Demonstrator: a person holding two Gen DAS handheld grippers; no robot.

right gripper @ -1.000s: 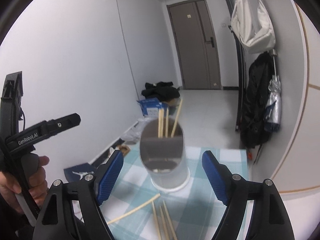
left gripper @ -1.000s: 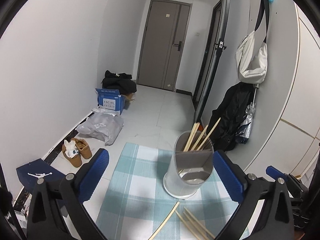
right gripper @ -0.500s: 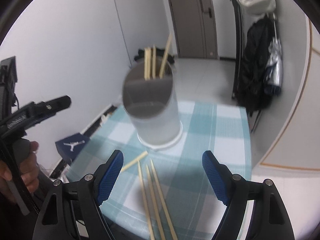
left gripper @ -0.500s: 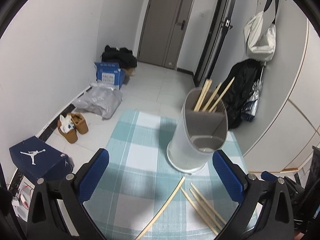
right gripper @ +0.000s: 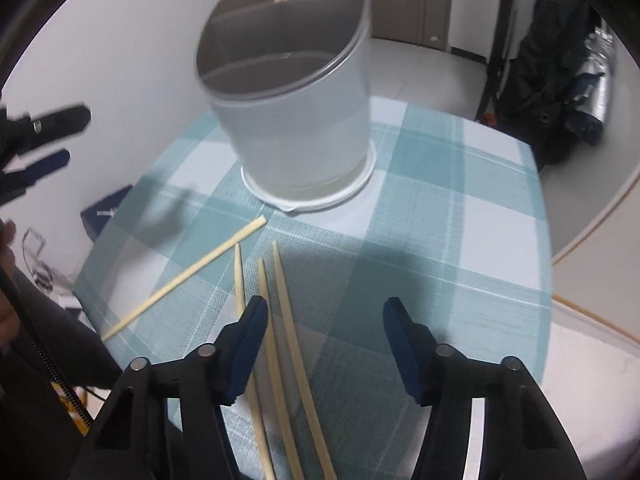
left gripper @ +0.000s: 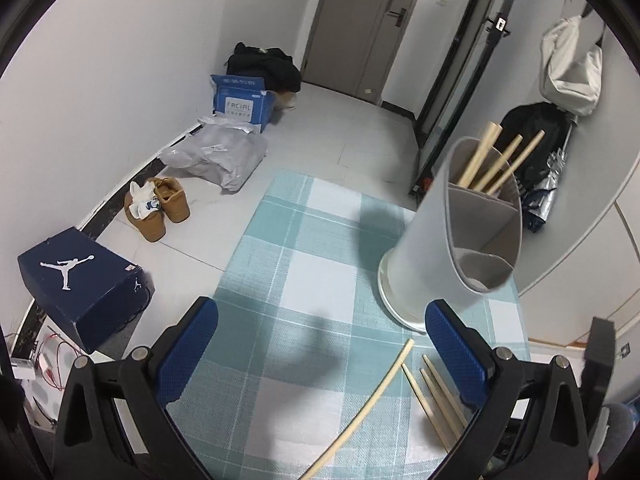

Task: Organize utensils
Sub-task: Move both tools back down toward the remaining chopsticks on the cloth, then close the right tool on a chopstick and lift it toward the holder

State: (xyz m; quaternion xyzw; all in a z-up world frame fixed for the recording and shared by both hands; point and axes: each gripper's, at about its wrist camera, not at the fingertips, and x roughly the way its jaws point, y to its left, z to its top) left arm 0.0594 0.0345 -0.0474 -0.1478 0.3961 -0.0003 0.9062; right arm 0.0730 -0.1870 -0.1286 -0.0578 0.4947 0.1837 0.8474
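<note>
The tall grey divided plastic utensil holder (right gripper: 294, 92), some sticks already stood in its far compartment, is set on the teal-and-white checked tablecloth (right gripper: 460, 240). Four loose pale wooden chopsticks (right gripper: 280, 300) lie before it. The right gripper (right gripper: 324, 344), spread and empty, is best centred over one stick before being closed. The left gripper (left gripper: 320, 356) is held wide and empty. Beyond: a tiled hallway floor (left gripper: 340, 132), a navy shoebox (left gripper: 80, 284).

Four loose chopsticks (right gripper: 280, 320) flat beside upright grey holder (right gripper: 296, 112) holding more

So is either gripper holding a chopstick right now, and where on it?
Nothing is held. Left gripper and right gripper are both open.
</note>
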